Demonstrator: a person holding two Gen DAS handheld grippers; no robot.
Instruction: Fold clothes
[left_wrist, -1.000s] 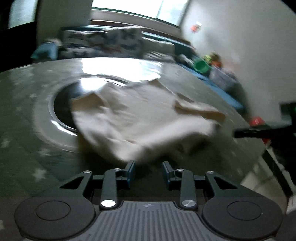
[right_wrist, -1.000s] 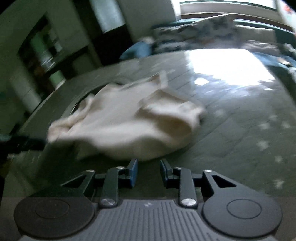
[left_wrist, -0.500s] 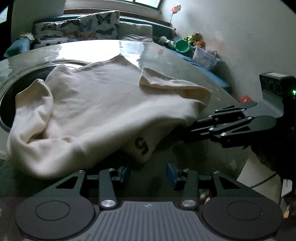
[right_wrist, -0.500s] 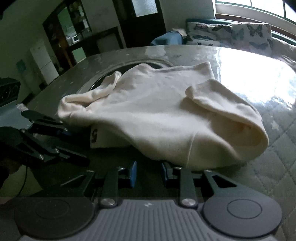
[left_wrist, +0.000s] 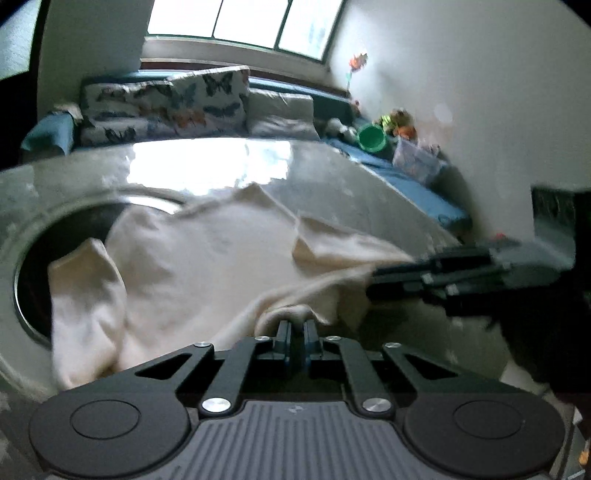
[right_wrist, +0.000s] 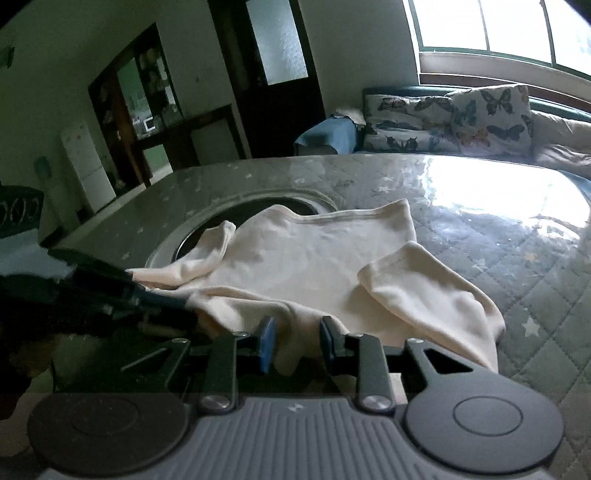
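A cream long-sleeved garment (left_wrist: 207, 266) lies crumpled on the grey quilted table (left_wrist: 351, 192), partly over a round recess (left_wrist: 44, 236). My left gripper (left_wrist: 295, 326) is shut on a bunched bit of its near hem. In the right wrist view the same garment (right_wrist: 317, 258) spreads ahead, one sleeve folded over at the right. My right gripper (right_wrist: 297, 341) stands partly open, with a fold of the hem between its fingers and a gap at the pads. Each gripper shows in the other's view: the right gripper (left_wrist: 373, 284) at the cloth's right edge, the left gripper (right_wrist: 177, 304) at its left edge.
A bench with butterfly cushions (left_wrist: 207, 99) runs behind the table under the window. A green bowl (left_wrist: 371, 138) and a clear toy box (left_wrist: 415, 160) sit at the far right. A dark door (right_wrist: 273, 74) and a white fridge (right_wrist: 86, 166) stand beyond the table's left side.
My left gripper has moved up to the garment's near hem and shut on it. My right gripper has come forward until the hem lies between its fingers, its gap unchanged.
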